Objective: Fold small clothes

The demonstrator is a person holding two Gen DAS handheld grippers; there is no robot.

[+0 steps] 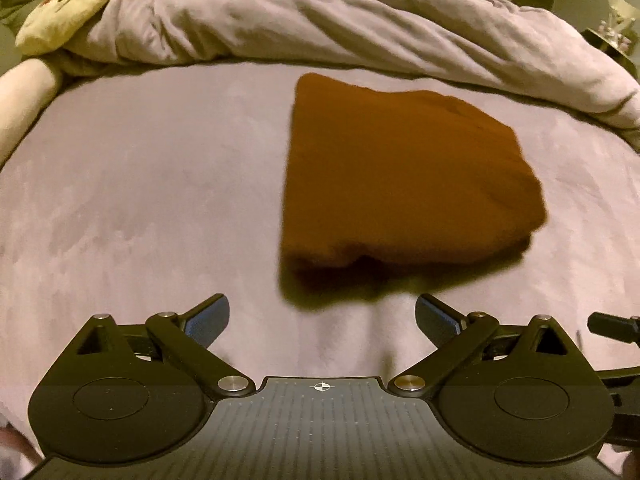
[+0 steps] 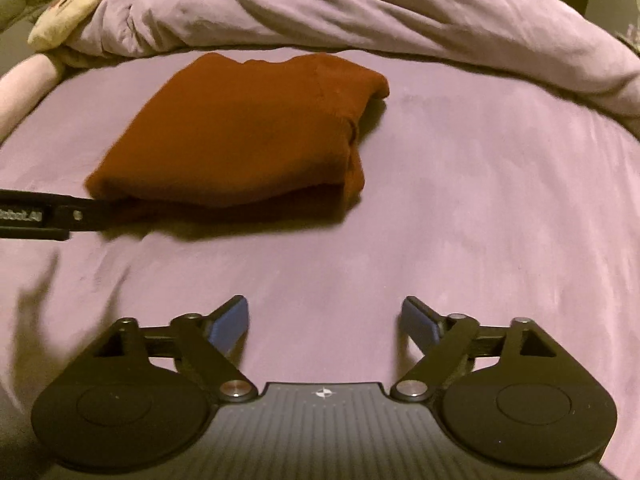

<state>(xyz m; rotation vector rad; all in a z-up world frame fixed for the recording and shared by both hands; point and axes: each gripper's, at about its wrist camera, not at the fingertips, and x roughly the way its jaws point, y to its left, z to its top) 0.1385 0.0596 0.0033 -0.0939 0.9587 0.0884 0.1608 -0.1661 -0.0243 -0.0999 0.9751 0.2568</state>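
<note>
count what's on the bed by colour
rust brown: 1, folded garment
lilac: 1, bunched duvet
cream: 1, plush toy
pale pink: 1, bolster
total: 4
Both tongs, left and right, are open and hold nothing.

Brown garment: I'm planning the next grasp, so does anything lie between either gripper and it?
Nothing visible does. Only bare purple sheet separates the open right gripper and open left gripper from the folded brown garment.
</note>
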